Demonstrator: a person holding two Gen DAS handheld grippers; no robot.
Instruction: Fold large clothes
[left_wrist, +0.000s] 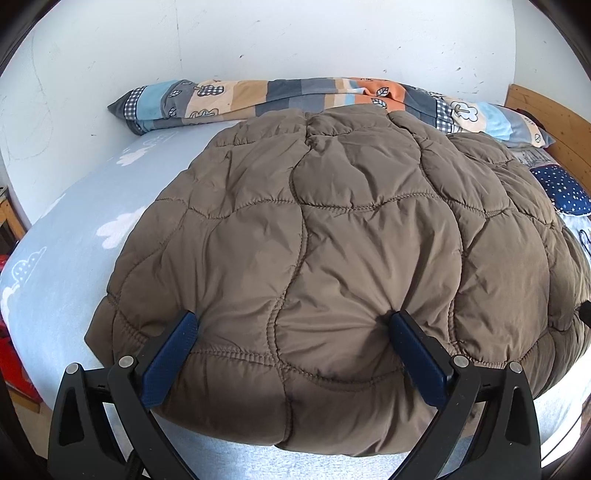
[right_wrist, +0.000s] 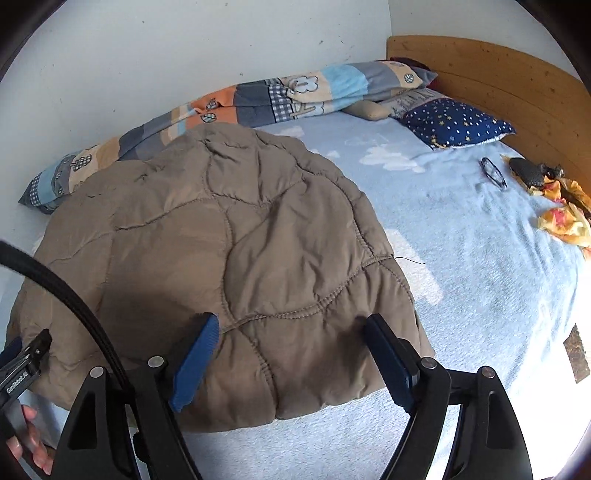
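A brown quilted jacket is spread, already doubled over, on a light blue bed, with a patchwork duvet at its 12 o'clock edge. It is judged soft, puffy and light, its smooth shell likely slippery, so the stitched hem at 6 o'clock is the surest hold. The left gripper is held spread, its fingers resting on the padding without pinching it. The right gripper is likewise released above the near corner.
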